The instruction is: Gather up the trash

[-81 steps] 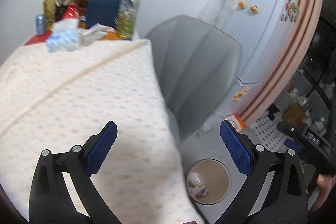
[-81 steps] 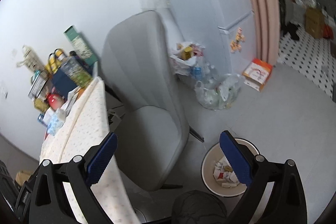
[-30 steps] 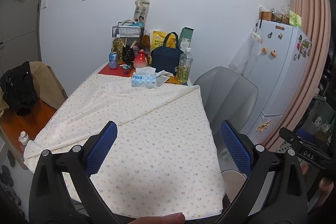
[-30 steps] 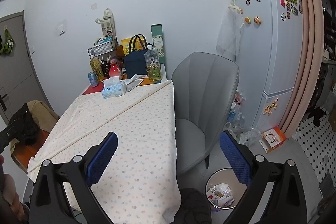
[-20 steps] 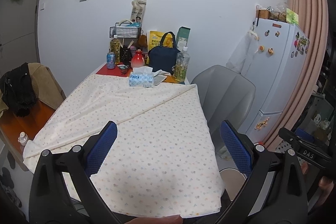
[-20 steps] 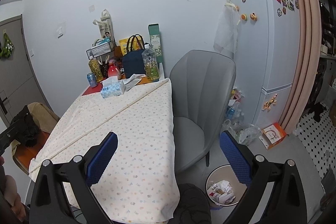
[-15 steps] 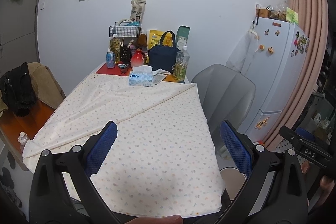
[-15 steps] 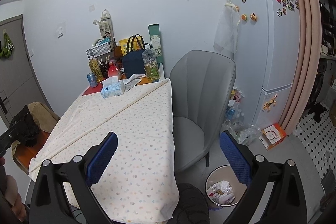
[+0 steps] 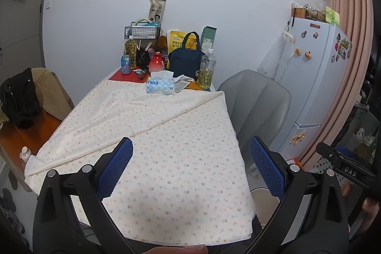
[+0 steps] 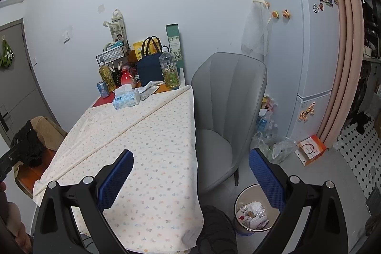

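left gripper [image 9: 190, 168] and right gripper [image 10: 190, 173]: both spread wide, empty | table [image 10: 152, 135]: floral-cloth near half bare, far edge holds tissue box [image 10: 126, 99], bottles, bag | bin [image 10: 240, 204]: on floor by table's near right corner, trash inside | judgement: collection looks nearly or fully done

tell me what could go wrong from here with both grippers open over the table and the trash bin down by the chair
The loose tablecloth could snag on a gripper and drag the tissue box and the bottle behind it. The crumpled paper beside the box sits among upright containers, so reaching for it might topple one. The trash bin is low beside the grey chair, so a drop could miss.
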Demonstrator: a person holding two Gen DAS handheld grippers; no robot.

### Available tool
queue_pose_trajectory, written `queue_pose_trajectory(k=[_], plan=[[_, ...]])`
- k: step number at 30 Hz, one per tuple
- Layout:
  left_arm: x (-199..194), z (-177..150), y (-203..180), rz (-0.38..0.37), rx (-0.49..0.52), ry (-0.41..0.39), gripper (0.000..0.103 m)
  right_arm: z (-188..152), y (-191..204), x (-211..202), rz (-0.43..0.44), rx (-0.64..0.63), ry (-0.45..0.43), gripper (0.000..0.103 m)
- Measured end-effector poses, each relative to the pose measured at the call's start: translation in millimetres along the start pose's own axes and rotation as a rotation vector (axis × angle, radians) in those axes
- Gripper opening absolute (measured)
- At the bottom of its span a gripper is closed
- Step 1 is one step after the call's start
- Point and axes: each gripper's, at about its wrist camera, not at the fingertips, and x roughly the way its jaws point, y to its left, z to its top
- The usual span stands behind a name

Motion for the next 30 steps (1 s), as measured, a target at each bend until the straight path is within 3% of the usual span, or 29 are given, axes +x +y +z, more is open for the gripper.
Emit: queue_pose_trajectory(k=[30], plan=[[1.3, -4.7, 4.6, 0.004, -0.002, 0.011, 0.097, -5.0, 2.2, 5.2, 0.007, 0.005, 0.008, 0.095]])
